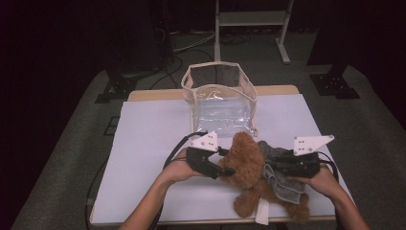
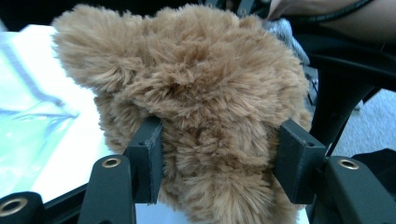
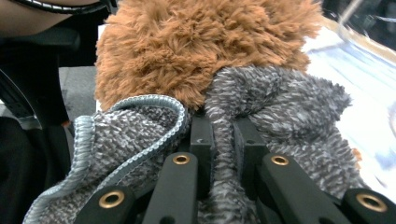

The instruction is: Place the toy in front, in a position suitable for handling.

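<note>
A brown plush teddy bear [image 1: 246, 163] lies near the table's front edge, wearing a grey knitted garment [image 1: 280, 179]. My left gripper [image 1: 227, 171] comes in from the left, and its jaws squeeze the bear's fur [image 2: 196, 84]; in the left gripper view, the left gripper [image 2: 222, 144] has both pads sunk into the plush. From the right, my right gripper [image 1: 273, 165] is closed on the garment. In the right gripper view, the right gripper [image 3: 223, 135] pinches a fold of the grey knit [image 3: 280, 102], with the bear [image 3: 196, 46] just beyond it.
A clear plastic bag with a beige rim [image 1: 220, 86] stands open at the table's far middle. A white sheet [image 1: 148, 143] covers the tabletop. A white tag [image 1: 262, 211] on the bear hangs by the front edge. Stands and cables sit on the floor behind.
</note>
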